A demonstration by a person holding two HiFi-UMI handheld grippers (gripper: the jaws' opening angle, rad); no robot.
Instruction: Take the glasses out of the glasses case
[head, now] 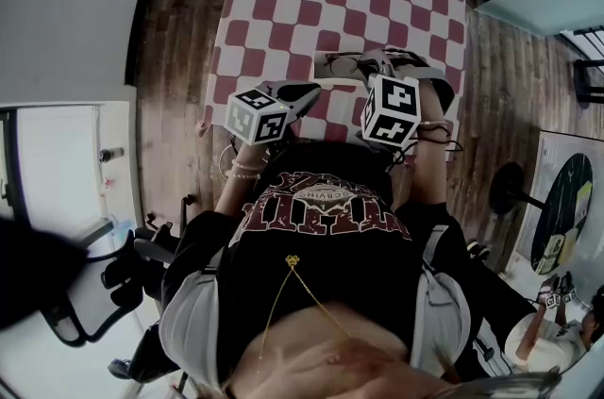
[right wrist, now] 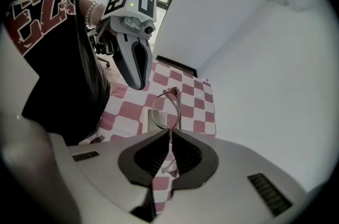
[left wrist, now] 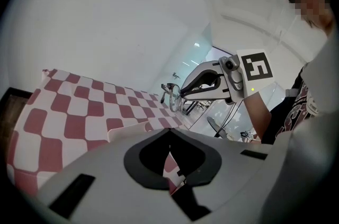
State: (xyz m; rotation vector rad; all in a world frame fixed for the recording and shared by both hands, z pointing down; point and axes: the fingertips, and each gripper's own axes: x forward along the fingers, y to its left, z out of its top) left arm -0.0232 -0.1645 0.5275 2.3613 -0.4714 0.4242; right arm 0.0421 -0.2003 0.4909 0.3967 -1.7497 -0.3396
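Left tongs point(left wrist: 169, 132) closed, right tongs point(right wrist: 169, 134) clamped

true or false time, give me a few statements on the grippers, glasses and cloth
1. The right hand-held gripper is shut on the glasses. True.
2. The left hand-held gripper holds the glasses. False: its jaws are together on nothing.
3. The cloth is checked red and white. True.
4. The left hand-held gripper is missing from the right gripper view. False: it shows there, above the glasses.
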